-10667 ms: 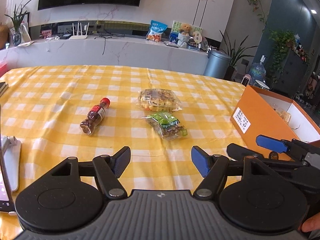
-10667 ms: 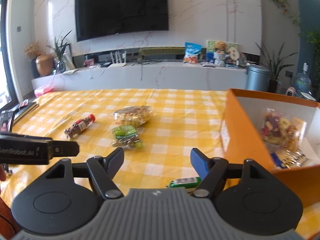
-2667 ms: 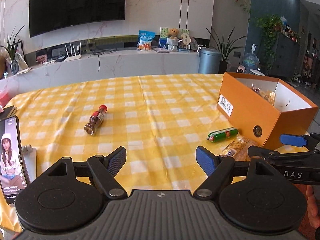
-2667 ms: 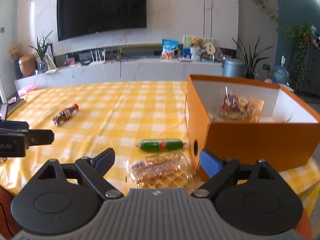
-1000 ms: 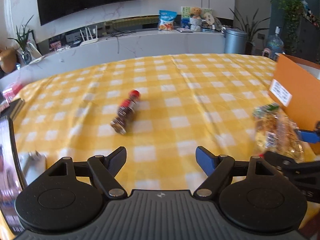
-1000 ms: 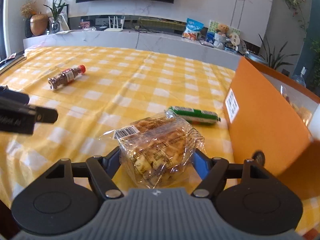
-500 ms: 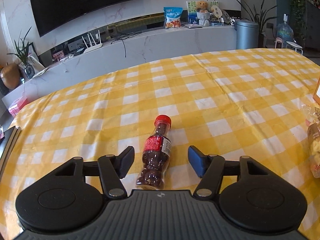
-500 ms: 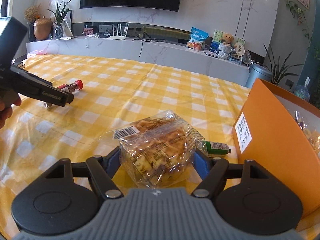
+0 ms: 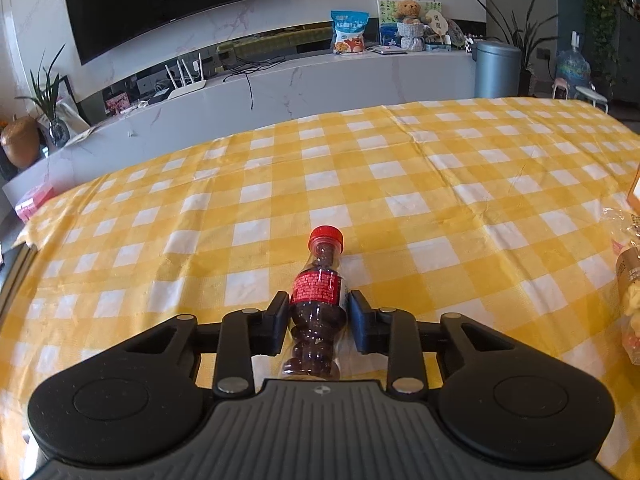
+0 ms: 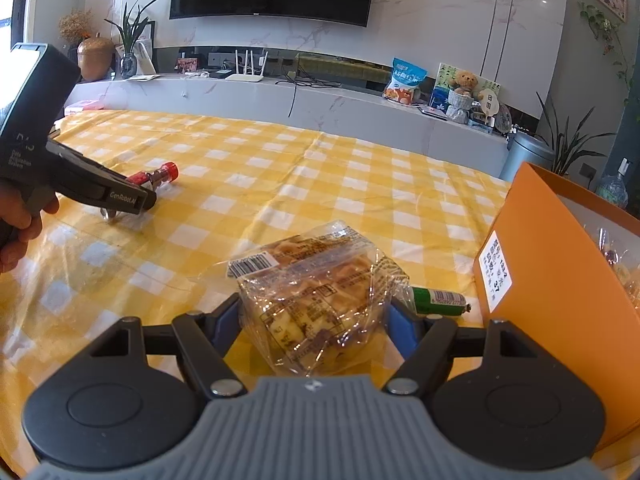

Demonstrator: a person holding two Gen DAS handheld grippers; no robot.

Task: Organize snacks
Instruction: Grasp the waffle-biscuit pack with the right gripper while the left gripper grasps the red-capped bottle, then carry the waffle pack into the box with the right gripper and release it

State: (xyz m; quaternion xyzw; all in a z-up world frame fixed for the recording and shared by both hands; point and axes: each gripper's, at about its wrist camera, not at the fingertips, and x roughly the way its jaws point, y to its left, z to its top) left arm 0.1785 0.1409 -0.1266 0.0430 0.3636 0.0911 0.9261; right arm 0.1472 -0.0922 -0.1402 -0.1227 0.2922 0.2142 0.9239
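Bright daylight, sharp focus, strong fisheye bending at edges, glare on marble wall [image 10: 440, 20]

The left gripper [image 9: 318, 322] is now brought over the small red-capped bottle of dark candies [image 9: 319, 304], and its jaws have just been closing, pads pressed against the bottle's sides.

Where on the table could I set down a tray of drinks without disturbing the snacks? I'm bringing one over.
The far half of the checked tablecloth, beyond the small bottle in the left gripper, is bare. It is crowded near the orange box, around the green sausage and the pastry bag in the right gripper.
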